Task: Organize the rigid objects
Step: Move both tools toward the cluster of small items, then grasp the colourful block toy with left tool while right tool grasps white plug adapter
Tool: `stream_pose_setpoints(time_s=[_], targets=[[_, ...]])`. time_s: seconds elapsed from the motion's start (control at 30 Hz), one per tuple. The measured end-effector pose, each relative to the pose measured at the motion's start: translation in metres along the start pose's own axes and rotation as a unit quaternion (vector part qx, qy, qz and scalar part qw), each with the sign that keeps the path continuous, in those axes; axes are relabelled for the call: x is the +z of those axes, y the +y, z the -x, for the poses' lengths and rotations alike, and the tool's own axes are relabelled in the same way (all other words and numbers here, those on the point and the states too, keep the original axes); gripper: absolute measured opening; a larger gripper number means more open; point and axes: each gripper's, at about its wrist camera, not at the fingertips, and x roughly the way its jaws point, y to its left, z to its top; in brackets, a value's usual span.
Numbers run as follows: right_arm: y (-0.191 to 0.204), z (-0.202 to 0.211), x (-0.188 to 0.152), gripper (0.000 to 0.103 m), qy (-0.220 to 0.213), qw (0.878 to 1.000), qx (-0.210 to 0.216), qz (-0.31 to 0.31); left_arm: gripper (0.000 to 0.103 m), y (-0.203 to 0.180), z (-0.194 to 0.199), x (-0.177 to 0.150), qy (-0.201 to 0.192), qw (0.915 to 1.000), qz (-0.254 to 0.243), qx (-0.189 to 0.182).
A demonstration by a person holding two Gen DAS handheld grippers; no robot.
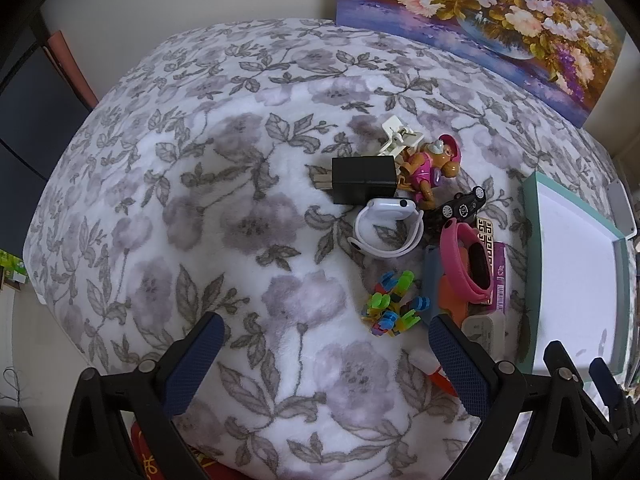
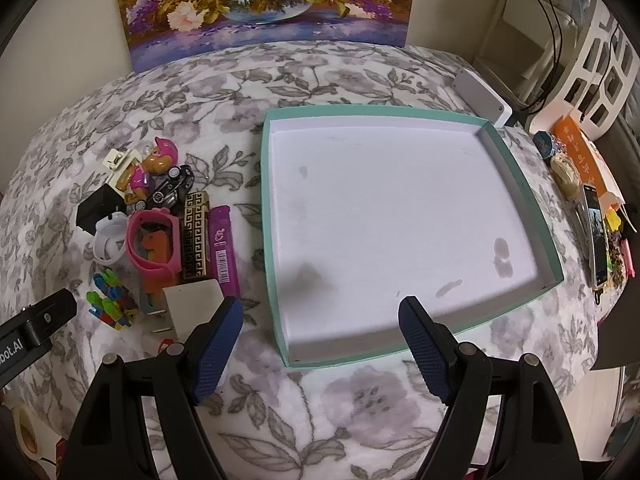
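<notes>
orange toy [image 2: 154, 249]: mostly hidden under pink band [image 2: 154, 240]
white charger [image 1: 480, 330]: partly behind left tongs' finger [image 1: 460, 364]
tray [image 1: 534, 280]: right side cut off in left view
painting [image 2: 264, 0]: top cropped

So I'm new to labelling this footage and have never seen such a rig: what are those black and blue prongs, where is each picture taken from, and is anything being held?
The prongs are two-finger grippers that a person holds, one per hand, each with a fisheye camera looking along its fingers. The left view shows the left gripper open over a flowered blanket; the right view shows the right gripper open at the near edge of a shallow teal box, which has nothing in it. Neither holds anything. Beside the box lies a pile of small things: a black charger, a white watch, a pink band, a toy pup, a toy car and coloured clips.
</notes>
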Motion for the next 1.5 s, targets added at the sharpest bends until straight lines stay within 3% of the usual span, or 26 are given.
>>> stream_pose_setpoints(time_s=[0.3, 0.6, 0.9, 1.3, 1.37, 1.43, 1.5], targets=[[0.016, 0.009, -0.003, 0.080, -0.012, 0.998, 0.061, 0.032, 0.103, 0.008, 0.004, 0.004, -0.010, 0.9997, 0.021, -0.010], [0.027, -0.012, -0.005, 0.067, 0.040, 0.991, 0.127, 0.031, 0.103, 0.009, -0.009, 0.005, 0.006, 0.9990, 0.032, -0.029], [0.039, -0.022, -0.002, 0.066, 0.054, 0.988, 0.140, 0.041, 0.098, -0.006, -0.034, 0.009, 0.035, 0.9973, 0.028, -0.058], [0.053, -0.037, -0.001, 0.065, 0.075, 0.984, 0.153, 0.050, 0.092, -0.014, -0.060, 0.012, 0.066, 0.9955, 0.025, -0.063], [0.053, -0.041, -0.001, 0.063, 0.081, 0.983, 0.159, 0.045, 0.083, -0.014, -0.065, 0.011, 0.071, 0.9950, 0.023, -0.066], [0.054, -0.043, 0.000, 0.060, 0.084, 0.982, 0.164, 0.042, 0.082, -0.016, -0.069, 0.010, 0.079, 0.9944, 0.021, -0.068], [0.054, -0.045, -0.001, 0.060, 0.086, 0.982, 0.166, 0.040, 0.075, -0.019, -0.074, 0.009, 0.081, 0.9943, 0.021, -0.066]])
